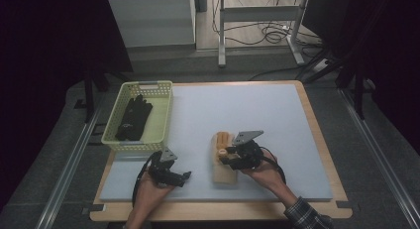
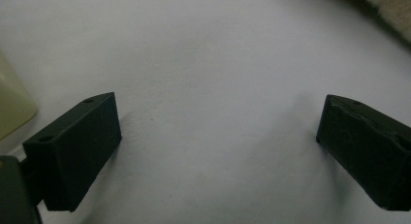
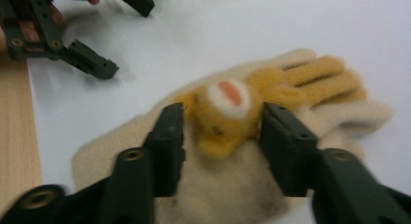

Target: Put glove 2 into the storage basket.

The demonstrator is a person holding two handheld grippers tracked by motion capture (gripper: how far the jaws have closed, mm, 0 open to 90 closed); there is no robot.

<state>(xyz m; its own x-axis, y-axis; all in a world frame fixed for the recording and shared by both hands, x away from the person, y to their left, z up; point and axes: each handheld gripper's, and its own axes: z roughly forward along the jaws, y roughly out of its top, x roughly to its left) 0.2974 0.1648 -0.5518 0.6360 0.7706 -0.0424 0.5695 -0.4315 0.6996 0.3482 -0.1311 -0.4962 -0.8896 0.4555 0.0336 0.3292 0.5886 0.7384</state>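
Reaching down over the cream glove (image 1: 224, 164), the right hand-held gripper (image 1: 229, 154) has its jaws spread to either side of the orange animal figure (image 3: 228, 115) sewn on the back of the glove, and the pads do not yet press on it; nothing is gripped. The glove lies flat on the pale mat (image 1: 237, 115) of the table (image 1: 317, 140), near the person and right of centre, fingers pointing to the far side. The left hand-held gripper (image 1: 184, 175) rests low on the mat to the left of the glove, jaws wide apart and empty. At the far left stands a yellow-green basket (image 1: 163, 117) with a black glove (image 1: 133, 117) inside.

The risk, as I judge it, is that the jaws close on the plush figure alone. It is soft and rounded, so it may squash or slip out, or the glove may dangle from it and twist on the way to the basket. Closing too high would catch only fluff; pressing too deep could drag the glove across the mat.
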